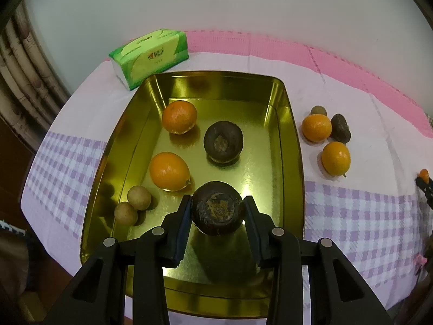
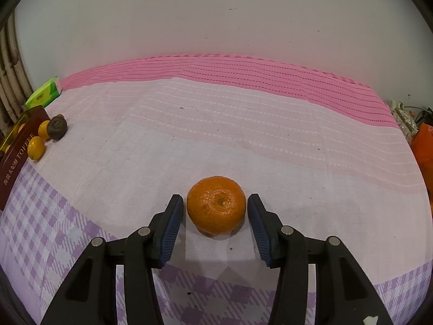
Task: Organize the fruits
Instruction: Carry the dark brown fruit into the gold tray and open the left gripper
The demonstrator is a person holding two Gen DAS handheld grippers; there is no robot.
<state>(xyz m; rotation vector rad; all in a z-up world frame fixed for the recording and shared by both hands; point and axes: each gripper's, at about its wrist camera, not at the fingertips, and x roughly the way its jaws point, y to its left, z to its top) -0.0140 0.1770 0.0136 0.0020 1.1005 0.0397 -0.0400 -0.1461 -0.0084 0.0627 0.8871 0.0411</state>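
Observation:
My left gripper (image 1: 217, 200) is shut on a dark brown round fruit (image 1: 217, 212) and holds it just above the near end of the gold tin tray (image 1: 293, 135). In the tray lie two oranges (image 1: 179, 117) (image 1: 169, 171), another dark fruit (image 1: 223, 142) and two small tan fruits (image 1: 138, 197). On the cloth, a tangerine (image 2: 216, 205) sits between the fingers of my right gripper (image 2: 215, 203). That gripper is open, with a thin gap showing at the left pad (image 2: 173, 216).
On the cloth right of the tray lie two oranges (image 1: 316, 128) (image 1: 336, 158), a dark fruit (image 1: 341, 128) and a small tan one (image 1: 318, 110). A green tissue pack (image 1: 150, 57) lies behind the tray. Pink matting and a white wall bound the far side.

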